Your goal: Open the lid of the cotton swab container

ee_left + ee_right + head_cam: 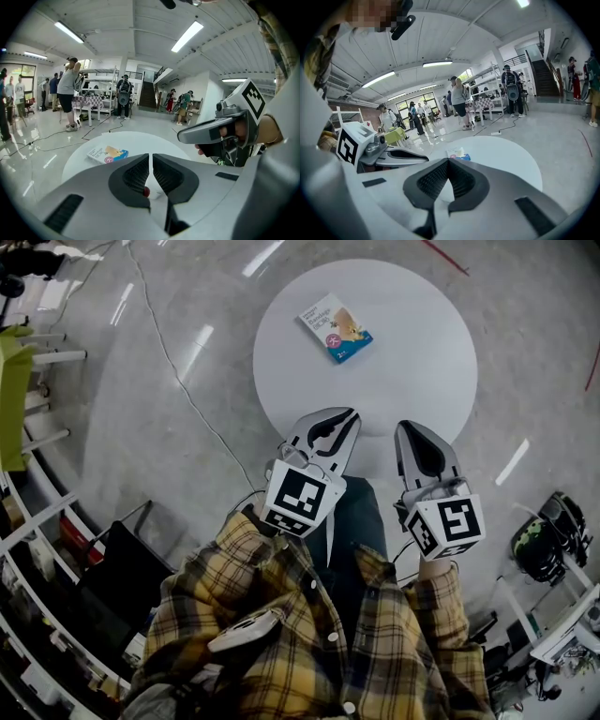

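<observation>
Container first: your cotton swab container [336,328] lies flat on the far part of the round white tabletop [412,381], a thin white-and-blue box with its printed face up. Its lid seam is too small to make out from any view. Nothing touches it. You hold both grippers side by side over the near edge of the tabletop, pointed toward the box and well apart from it. Left gripper [352,413]: jaws pressed together, nothing between them. In its own view [150,158] the dark ribbed pads [138,174] meet along a thin line, and the container [107,154] sits beyond them, off to the left of the tips. Right gripper [405,427]: jaws likewise closed on nothing. Its own view [448,163] shows the pads [433,180] meeting at the tip, with the container [457,154] just past them, nearly straight ahead. Each view also catches the other gripper alongside, marker cube [251,101] toward you. Your sleeves [281,615] are yellow plaid. Round the tabletop, grey glossy floor [141,427] with a thin cable [178,381] running across it. Further off, several people [70,93] stand near tables, and a staircase [149,96] rises at the back of the room
</observation>
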A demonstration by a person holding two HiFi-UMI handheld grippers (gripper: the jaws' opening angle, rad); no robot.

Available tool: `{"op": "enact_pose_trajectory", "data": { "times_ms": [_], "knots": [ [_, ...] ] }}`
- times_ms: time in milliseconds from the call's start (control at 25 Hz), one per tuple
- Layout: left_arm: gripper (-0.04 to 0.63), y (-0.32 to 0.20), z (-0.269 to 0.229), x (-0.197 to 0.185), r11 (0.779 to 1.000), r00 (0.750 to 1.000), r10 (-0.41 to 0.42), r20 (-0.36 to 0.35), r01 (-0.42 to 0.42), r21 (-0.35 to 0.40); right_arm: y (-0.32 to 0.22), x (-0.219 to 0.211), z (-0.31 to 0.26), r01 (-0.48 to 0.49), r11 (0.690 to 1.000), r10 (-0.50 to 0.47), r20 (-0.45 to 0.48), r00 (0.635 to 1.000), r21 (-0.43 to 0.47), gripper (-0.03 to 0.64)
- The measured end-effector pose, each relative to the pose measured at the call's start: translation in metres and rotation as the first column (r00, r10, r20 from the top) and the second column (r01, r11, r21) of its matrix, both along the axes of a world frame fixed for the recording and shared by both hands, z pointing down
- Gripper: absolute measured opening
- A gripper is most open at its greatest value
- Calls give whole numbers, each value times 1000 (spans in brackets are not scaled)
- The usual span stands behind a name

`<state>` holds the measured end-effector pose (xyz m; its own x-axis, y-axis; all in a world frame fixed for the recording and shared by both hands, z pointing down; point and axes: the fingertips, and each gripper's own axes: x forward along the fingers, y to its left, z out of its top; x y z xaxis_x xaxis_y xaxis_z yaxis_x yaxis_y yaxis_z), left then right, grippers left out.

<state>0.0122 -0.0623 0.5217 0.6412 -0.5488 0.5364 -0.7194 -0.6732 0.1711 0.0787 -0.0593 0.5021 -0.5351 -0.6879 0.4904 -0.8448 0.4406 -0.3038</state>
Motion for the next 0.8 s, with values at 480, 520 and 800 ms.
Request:
{"op": "enact_pose_trajectory", "data": {
  "times_ms": [480, 520, 800],
  "knots": [
    [205, 18, 28, 3, 983, 983, 186, 15, -186, 1, 2, 3, 12, -10, 999, 10, 6, 1000, -37, 17],
    [217, 21, 31, 4, 978, 978, 209, 27, -209, 2, 2, 5, 13, -15, 999, 15, 3, 1000, -42, 17],
    [277, 37, 65, 13, 940, 933, 342, 110, -342, -25, 5, 11, 21, -41, 997, 41, 5, 999, -59, 17]
  ]
}}
